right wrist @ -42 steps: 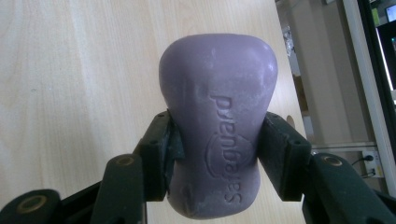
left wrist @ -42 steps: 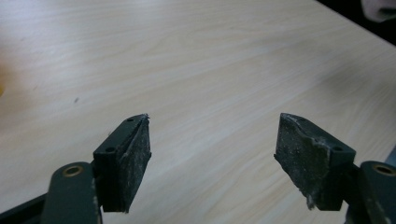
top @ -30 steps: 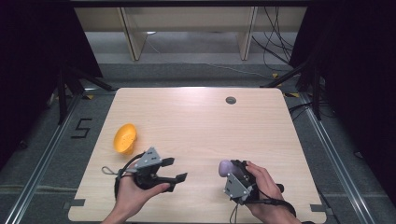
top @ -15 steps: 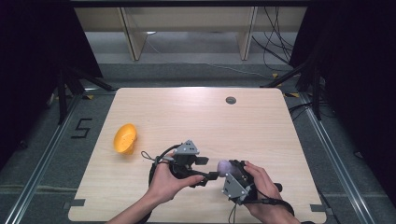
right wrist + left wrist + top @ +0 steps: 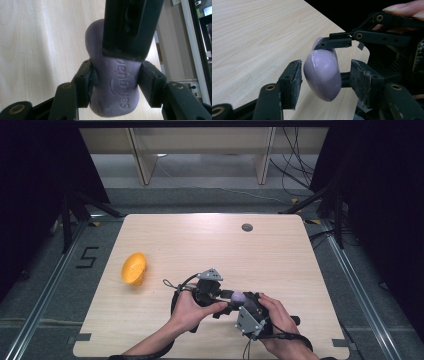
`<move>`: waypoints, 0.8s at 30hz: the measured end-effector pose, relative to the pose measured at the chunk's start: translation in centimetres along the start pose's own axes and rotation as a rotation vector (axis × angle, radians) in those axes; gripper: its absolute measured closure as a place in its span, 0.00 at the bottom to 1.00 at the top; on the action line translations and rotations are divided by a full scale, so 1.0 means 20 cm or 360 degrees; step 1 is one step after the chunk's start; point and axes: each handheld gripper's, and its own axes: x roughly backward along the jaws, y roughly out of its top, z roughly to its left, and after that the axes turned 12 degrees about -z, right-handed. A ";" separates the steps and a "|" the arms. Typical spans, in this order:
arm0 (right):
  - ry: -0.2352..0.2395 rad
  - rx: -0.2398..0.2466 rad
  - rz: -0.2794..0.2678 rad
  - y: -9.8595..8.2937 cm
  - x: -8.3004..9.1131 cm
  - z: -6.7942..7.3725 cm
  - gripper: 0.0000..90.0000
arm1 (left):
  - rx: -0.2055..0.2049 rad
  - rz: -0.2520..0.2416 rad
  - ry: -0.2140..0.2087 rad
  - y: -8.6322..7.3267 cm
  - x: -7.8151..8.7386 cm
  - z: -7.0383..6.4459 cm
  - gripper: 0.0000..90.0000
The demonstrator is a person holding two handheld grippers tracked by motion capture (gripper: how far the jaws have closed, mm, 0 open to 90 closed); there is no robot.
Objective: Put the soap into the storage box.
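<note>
A purple bar of soap (image 5: 237, 296) is held above the wooden table (image 5: 200, 245) near its front edge. My right gripper (image 5: 116, 75) is shut on the soap bar (image 5: 117, 85), whose embossed face points at the camera. My left gripper (image 5: 324, 75) is open, one pad on each side of the soap bar (image 5: 322, 72) with small gaps. In the high view the left gripper (image 5: 227, 295) meets the right gripper (image 5: 243, 302) tip to tip at the bar. One left jaw crosses the top of the right gripper view and hides the bar's upper part.
An orange-yellow rounded object (image 5: 134, 268) lies on the table's left side, well clear of both hands. A small dark round grommet (image 5: 247, 227) sits near the far edge. Dark floor and metal rails flank the table.
My left gripper has swung right, from beside the orange object to the soap, and its jaws now straddle the bar. The right gripper has stayed put with the soap.
</note>
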 end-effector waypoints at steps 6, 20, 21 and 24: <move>0.0010 0.0097 -0.0034 0.00 0.00 -0.02 0.56 | 0.0041 0.0011 -0.0016 -0.01 -0.02 0.01 0.50; -0.0001 0.0053 -0.0048 0.02 0.01 0.01 0.56 | 0.0123 0.0024 -0.0065 -0.01 -0.05 0.04 0.59; -0.0003 0.0025 -0.0036 0.03 0.01 0.01 0.56 | 0.0124 0.0024 -0.0063 -0.01 -0.05 0.04 0.59; 0.0000 0.0030 -0.0038 0.02 0.01 0.02 0.56 | 0.0159 0.0009 -0.0072 -0.02 -0.05 0.05 0.61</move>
